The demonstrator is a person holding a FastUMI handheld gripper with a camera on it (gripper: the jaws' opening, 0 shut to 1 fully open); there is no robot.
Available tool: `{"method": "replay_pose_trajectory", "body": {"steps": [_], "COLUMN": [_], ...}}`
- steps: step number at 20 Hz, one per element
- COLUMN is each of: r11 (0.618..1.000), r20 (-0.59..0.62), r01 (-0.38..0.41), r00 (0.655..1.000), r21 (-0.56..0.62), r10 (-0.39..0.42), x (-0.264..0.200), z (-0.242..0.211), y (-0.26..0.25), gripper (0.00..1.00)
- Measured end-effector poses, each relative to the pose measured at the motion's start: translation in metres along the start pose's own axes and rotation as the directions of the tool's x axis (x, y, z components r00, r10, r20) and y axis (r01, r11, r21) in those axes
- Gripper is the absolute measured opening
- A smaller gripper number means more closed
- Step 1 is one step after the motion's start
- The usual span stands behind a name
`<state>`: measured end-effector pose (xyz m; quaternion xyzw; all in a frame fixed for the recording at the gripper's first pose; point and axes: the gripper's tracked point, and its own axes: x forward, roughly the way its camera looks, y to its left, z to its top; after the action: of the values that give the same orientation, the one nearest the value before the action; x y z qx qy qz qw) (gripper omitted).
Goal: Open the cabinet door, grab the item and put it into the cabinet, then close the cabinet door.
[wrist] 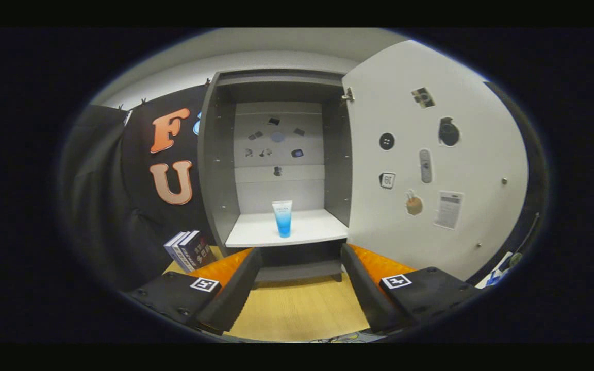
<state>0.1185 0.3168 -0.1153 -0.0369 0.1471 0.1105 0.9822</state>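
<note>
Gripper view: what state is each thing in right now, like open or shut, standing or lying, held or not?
Cabinet door: swung wide open to the right.
Cabinet: open, white shelf showing.
Blue tube: standing upright on the shelf, beyond the fingers, untouched.
Hand-held gripper: open, fingers apart, holding nothing.
Books: standing beside the cabinet's left wall.

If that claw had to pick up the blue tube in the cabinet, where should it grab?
Probably the tube's middle, coming straight in from the front: it stands upright on the shelf, and the open gripper already faces it, fingers either side.
</note>
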Motion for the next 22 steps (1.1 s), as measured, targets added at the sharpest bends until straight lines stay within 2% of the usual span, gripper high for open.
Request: {"method": "replay_pose_trajectory", "body": {"steps": [5, 11, 17, 22], "r11": [0.998, 0.989, 0.982, 0.984], "r20": [0.052, 0.096, 0.092, 0.091], "r01": [0.069, 0.15, 0.178, 0.168], "r00": [0.996, 0.984, 0.979, 0.981], "r21": [0.006, 0.02, 0.065, 0.066], "r10": [-0.069, -0.151, -0.183, -0.174], "x": [-0.073, -0.12, -0.128, -0.092], "z": [-0.006, -0.007, -0.021, -0.038], "y": [-0.056, -0.149, -0.235, -0.273], "gripper": [0.99, 0.98, 0.99, 0.98]}}
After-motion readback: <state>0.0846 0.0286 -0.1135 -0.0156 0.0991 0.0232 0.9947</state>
